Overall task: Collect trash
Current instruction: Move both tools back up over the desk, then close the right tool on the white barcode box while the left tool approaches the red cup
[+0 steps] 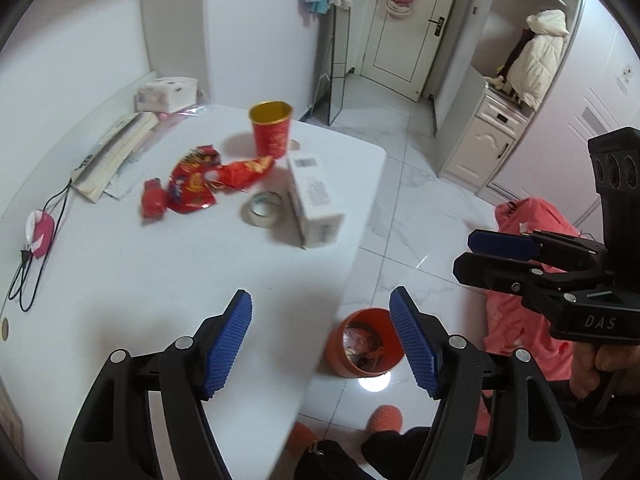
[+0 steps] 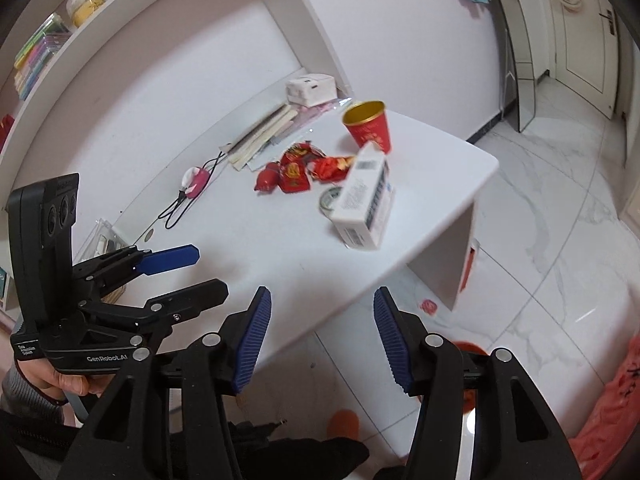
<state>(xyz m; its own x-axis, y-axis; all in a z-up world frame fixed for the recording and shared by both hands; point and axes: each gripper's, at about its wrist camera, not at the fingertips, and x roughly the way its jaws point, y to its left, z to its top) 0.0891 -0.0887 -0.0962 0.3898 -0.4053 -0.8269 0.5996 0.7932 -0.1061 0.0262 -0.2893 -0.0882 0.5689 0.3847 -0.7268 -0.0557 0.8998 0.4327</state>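
Note:
Crumpled red snack wrappers (image 1: 192,184) (image 2: 298,170) lie mid-table beside a red paper cup (image 1: 271,133) (image 2: 370,128) with a gold inside, a white carton (image 1: 314,200) (image 2: 364,204) and a tape roll (image 1: 262,209). On the floor past the table edge stands an orange bin (image 1: 364,344) with wrappers inside. My left gripper (image 1: 320,320) hangs above the table's near edge and the bin, open and empty. My right gripper (image 2: 322,312) is also open with nothing between its pads, and shows at the right of the left wrist view (image 1: 468,256).
The white table (image 1: 160,272) carries stacked papers (image 1: 116,156), a tissue pack (image 1: 166,94) and a pink device with a black cable (image 1: 40,232). A pink garment (image 1: 520,300) lies on the tiled floor. Orange slippers (image 1: 384,420) sit near the bin.

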